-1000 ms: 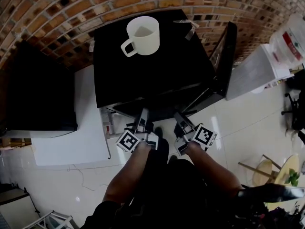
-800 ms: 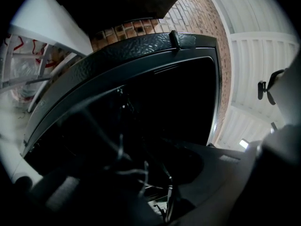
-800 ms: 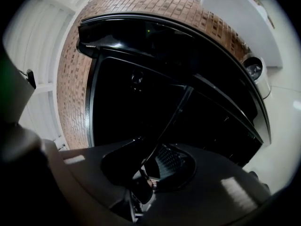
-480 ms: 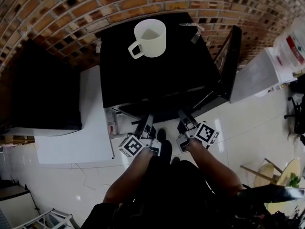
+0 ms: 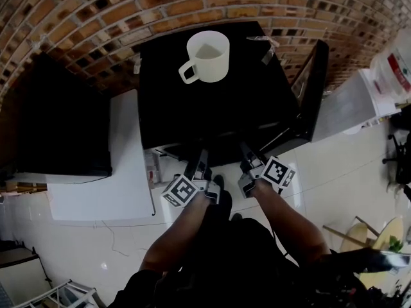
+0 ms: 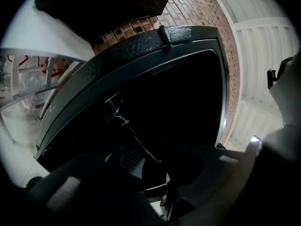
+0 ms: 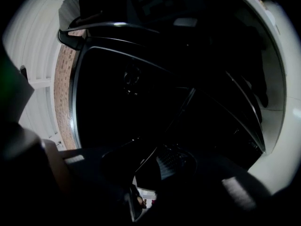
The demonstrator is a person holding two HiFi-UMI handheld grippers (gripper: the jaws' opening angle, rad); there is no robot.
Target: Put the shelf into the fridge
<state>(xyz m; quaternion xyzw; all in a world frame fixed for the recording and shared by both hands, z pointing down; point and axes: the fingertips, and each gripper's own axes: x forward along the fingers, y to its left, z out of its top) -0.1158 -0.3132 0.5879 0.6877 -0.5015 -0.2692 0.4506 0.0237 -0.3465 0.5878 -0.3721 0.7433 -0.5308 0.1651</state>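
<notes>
A black mini fridge [image 5: 212, 108] stands against the brick wall with its door [image 5: 311, 88] swung open to the right. Both grippers point level into its dark opening. The shelf shows only as a thin dark edge [image 6: 136, 140] running back into the fridge from between the left gripper's [image 6: 160, 161] jaws. The same thin edge of the shelf [image 7: 174, 121] runs from between the right gripper's [image 7: 150, 161] jaws. The left jaws have just been closing and the right jaws opening, each with the shelf edge between them. From above, the left gripper [image 5: 200, 162] and right gripper [image 5: 247, 154] sit side by side at the fridge's mouth.
A white mug [image 5: 209, 56] stands on the fridge top. A low white unit [image 5: 125, 165] and a black box [image 5: 58, 127] sit to the left, and a white counter [image 5: 347, 101] lies beyond the open door. Pale floor tiles lie behind the person.
The head view has drifted so the fridge sits further right. Both grippers stay at the fridge's mouth, and the right one has edged slightly further in.
</notes>
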